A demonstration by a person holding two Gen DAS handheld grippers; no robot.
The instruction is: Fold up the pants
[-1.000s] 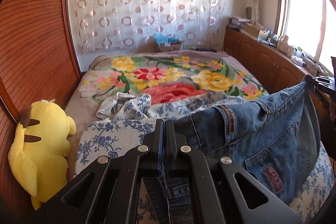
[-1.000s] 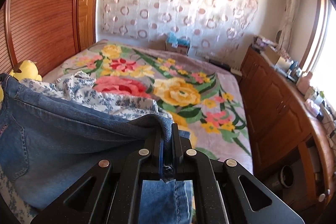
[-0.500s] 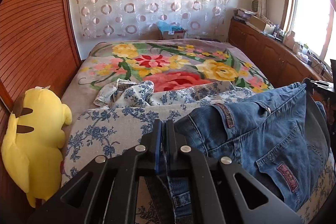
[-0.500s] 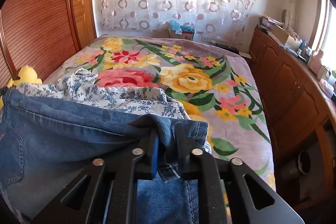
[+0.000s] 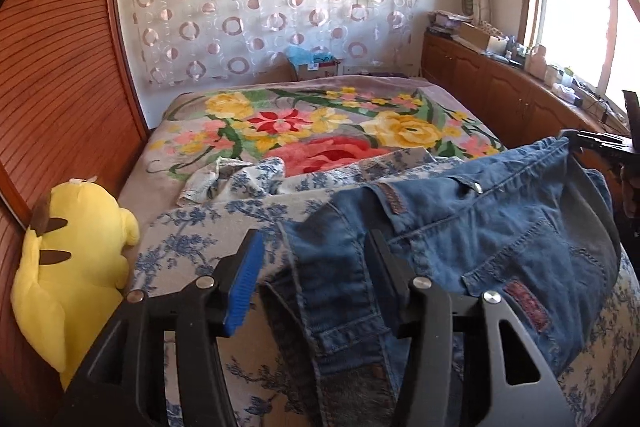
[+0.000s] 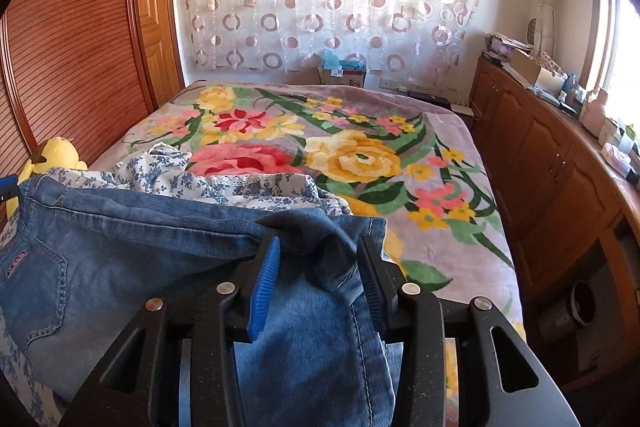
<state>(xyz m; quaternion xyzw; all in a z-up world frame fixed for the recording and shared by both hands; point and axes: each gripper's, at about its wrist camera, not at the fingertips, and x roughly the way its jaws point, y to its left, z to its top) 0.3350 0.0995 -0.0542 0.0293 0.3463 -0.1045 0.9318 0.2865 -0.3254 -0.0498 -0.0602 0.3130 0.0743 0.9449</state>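
Item: blue denim pants [image 5: 472, 227] on my blue-floral sheet [image 5: 188, 239], waistband slack between wide-open jaws of left gripper [image 5: 316, 251] and right gripper [image 6: 320, 255], gripped by neither.

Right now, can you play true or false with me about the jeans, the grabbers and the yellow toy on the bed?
1. Both grabbers have their fingers spread open. True: the left gripper and the right gripper each show a wide gap.
2. The jeans are green. False: they are blue denim.
3. The yellow toy sits in the middle of the flower blanket. False: it lies at the bed's edge, against the wooden wall.
4. A blue-flowered cloth lies under the jeans. True.
5. Denim lies between the right gripper's fingers. True.
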